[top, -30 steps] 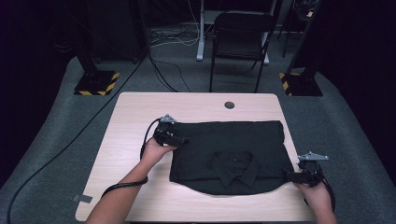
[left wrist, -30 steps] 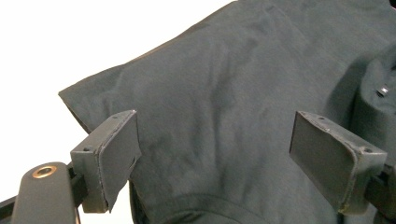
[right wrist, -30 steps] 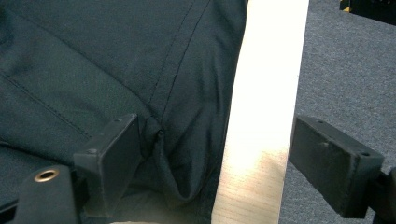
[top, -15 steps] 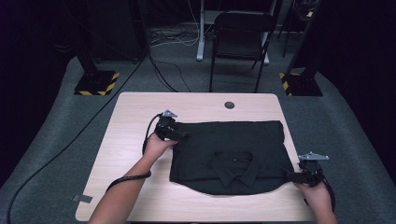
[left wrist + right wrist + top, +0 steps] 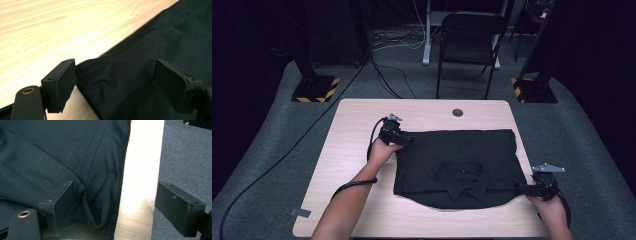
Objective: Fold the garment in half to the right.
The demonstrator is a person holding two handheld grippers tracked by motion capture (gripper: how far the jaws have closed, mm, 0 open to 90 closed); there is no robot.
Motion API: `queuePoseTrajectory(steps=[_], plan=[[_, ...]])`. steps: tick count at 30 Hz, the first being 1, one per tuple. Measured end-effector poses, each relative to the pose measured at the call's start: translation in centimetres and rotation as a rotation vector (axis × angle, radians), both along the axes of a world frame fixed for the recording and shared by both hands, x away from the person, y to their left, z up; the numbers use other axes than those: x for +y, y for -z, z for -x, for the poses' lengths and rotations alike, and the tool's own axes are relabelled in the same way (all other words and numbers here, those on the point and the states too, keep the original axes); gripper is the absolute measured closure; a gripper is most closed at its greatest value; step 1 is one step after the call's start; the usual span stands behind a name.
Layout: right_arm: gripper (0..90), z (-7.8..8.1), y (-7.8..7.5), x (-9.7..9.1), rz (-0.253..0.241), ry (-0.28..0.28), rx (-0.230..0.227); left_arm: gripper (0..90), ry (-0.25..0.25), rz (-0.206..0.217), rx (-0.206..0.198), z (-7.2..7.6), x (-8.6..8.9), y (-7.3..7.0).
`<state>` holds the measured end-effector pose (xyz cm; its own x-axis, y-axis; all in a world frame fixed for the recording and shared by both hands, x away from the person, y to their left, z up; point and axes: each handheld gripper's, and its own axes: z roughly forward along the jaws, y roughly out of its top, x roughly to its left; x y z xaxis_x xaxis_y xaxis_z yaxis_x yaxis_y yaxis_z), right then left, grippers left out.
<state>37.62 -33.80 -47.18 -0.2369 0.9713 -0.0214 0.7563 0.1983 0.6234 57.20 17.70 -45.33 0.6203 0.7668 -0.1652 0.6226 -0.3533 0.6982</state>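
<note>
right gripper [image 5: 526, 189] sits nearest the camera at the near right corner of the black shirt [image 5: 459, 165], its jaws spread wide in the right gripper view, one pad beside a bunched fold of the hem [image 5: 87, 205] and the other out past the edge of the table [image 5: 140, 195], pressing on nothing. the placement looks meant to pin or catch that corner so the cloth stays put. the shirt lies flat and partly folded in the middle of the wooden table [image 5: 357, 150], collar [image 5: 462, 175] facing up toward the person's side. farther off, the left gripper [image 5: 404, 140] rests at the shirt's far left corner, jaws standing wide (they have just eased in a touch) with the dark fabric edge [image 5: 105, 82] lying between the pads but not clamped. taking two opposite corners at once would, by the look of it, set up a lift or another fold. beyond the table stand a black chair [image 5: 469, 45] and two striped stand bases [image 5: 314, 90] on grey carpet.
</note>
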Motion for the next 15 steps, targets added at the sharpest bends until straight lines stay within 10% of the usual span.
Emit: queuePoseTrajectory(steps=[15], plan=[[15.3,0.1,0.1,-0.1,-0.019,0.011,-0.006,24.0,-0.02,-0.049,-0.006,-1.1,0.0,1.1]])
